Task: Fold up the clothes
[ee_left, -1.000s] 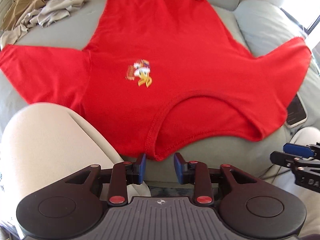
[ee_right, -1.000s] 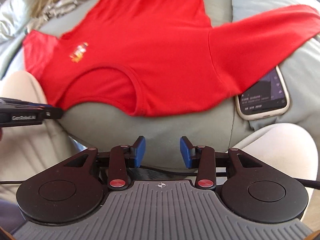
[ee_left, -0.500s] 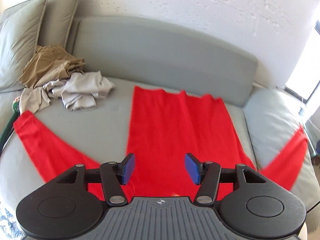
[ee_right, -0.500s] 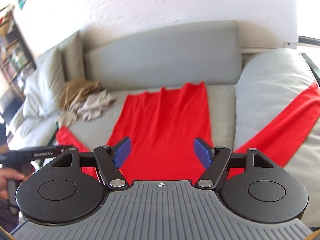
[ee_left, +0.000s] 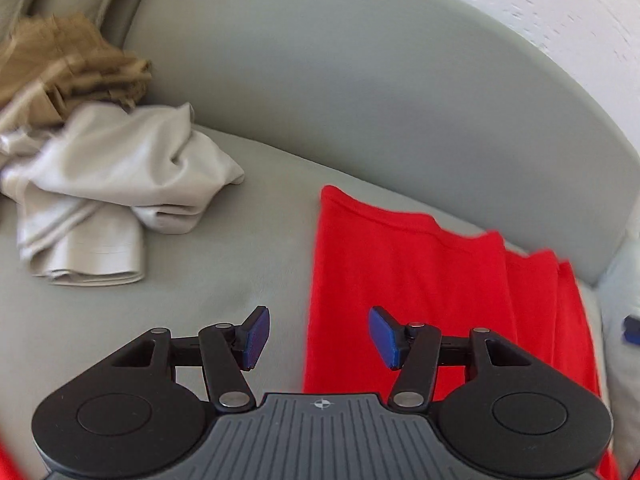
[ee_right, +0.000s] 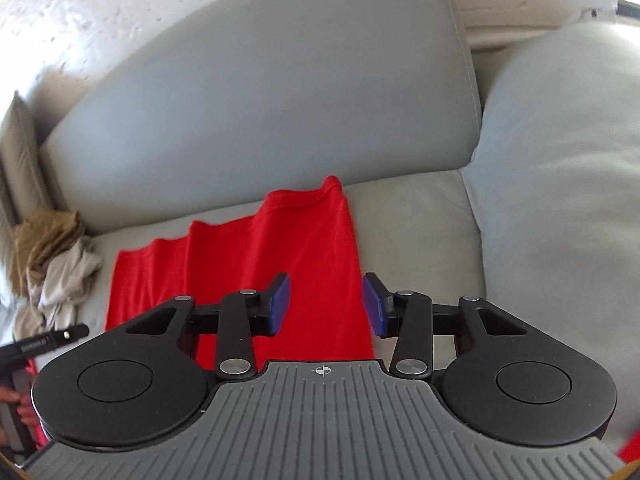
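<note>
A red shirt (ee_left: 420, 288) is lying spread on the grey sofa (ee_right: 412, 240), its length running away toward the backrest, while the left gripper (ee_left: 318, 336) and right gripper (ee_right: 326, 304) are hovering wide open and empty over its two side edges.

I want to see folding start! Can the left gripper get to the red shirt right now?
Probably yes. The left gripper is open and empty, the red shirt lies flat on the sofa just ahead, and nothing sits between them.
</note>
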